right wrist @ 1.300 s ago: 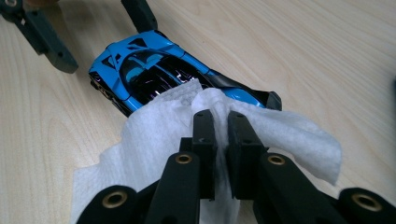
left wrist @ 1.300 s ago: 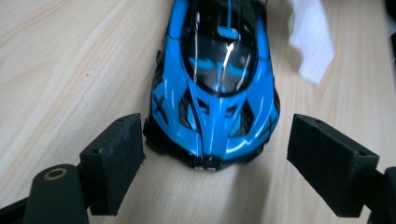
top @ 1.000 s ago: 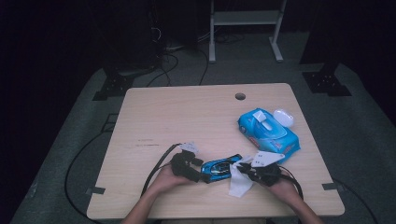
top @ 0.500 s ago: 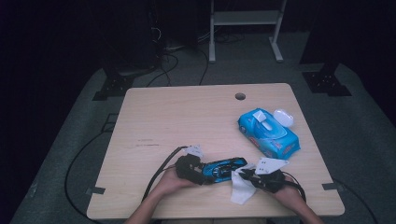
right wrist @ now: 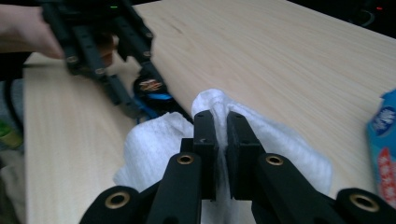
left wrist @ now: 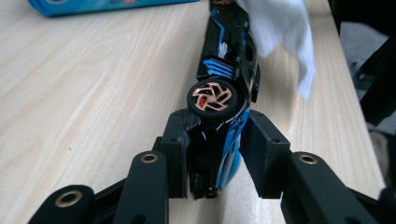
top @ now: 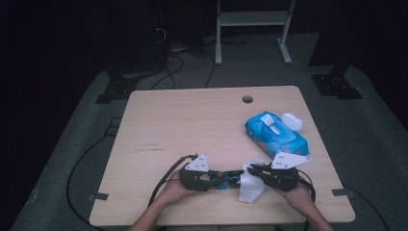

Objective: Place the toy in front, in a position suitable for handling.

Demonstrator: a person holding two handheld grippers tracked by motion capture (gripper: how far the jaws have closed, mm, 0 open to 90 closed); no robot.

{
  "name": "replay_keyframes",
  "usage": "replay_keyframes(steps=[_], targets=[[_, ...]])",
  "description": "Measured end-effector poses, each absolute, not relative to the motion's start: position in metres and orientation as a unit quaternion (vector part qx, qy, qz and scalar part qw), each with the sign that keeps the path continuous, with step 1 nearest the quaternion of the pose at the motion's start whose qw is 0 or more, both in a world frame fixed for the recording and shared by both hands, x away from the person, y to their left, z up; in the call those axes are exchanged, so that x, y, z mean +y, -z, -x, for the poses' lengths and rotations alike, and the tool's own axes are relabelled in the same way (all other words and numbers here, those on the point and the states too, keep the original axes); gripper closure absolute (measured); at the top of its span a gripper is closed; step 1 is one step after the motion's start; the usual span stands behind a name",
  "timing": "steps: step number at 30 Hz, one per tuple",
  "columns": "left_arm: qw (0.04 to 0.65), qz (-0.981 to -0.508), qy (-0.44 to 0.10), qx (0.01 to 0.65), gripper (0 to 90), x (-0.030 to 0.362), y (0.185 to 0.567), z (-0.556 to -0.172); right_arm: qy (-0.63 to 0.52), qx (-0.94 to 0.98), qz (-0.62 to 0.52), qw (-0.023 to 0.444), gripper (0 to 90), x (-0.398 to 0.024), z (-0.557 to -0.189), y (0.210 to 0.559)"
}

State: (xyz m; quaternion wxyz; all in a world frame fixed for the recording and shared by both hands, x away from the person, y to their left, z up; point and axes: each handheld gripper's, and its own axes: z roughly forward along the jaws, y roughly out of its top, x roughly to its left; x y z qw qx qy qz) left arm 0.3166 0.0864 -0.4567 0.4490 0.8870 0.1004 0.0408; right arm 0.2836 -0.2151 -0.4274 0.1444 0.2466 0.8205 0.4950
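- Blue-and-black toy car (left wrist: 223, 98) lies on its side at the lower middle of the high view, on the wooden table (top: 192, 125)
- left gripper (left wrist: 215, 154) has just been closing, its jaws now clamped on the car's end
- right gripper (right wrist: 222, 140) pinches a white wipe (right wrist: 285, 144) against the car's other end
- blue wipes pack (top: 276, 137) sits right of centre

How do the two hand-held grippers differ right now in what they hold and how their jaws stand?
The left gripper has just been closing its jaws on a black and blue toy car turned on its side; the right gripper pinches a white wipe. The left jaws stand apart around the car's body, while the right jaws are almost touching. Both are black, two-jawed and hand-held over the wooden table.
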Motion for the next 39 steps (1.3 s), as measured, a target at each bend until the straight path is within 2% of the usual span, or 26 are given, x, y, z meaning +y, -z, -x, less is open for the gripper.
replay_keyframes(steps=[13,14,17,22,27,35,39], targets=[[0.454,-0.881,-0.071,0.110,65.4,0.098,0.456,-0.313,-0.468,0.831,-0.260,0.152,83.1,-0.177,-0.295,0.429],[0.450,-0.881,-0.091,0.115,66.6,0.101,0.458,-0.313,-0.465,0.832,-0.258,0.156,82.9,-0.172,-0.296,0.431],[0.449,-0.876,-0.108,0.138,67.7,0.105,0.459,-0.316,-0.463,0.835,-0.253,0.160,83.0,-0.165,-0.298,0.430],[0.459,-0.872,-0.101,0.139,68.4,0.109,0.461,-0.319,-0.455,0.842,-0.236,0.168,82.9,-0.141,-0.302,0.433],[0.454,-0.877,-0.082,0.136,68.0,0.110,0.466,-0.323,-0.475,0.839,-0.219,0.149,82.9,-0.121,-0.306,0.432],[0.459,-0.876,-0.074,0.125,69.6,0.108,0.468,-0.322,-0.486,0.838,-0.211,0.130,82.9,-0.109,-0.307,0.430],[0.458,-0.877,-0.075,0.122,70.1,0.108,0.467,-0.322,-0.471,0.850,-0.191,0.138,82.9,-0.100,-0.303,0.431]])
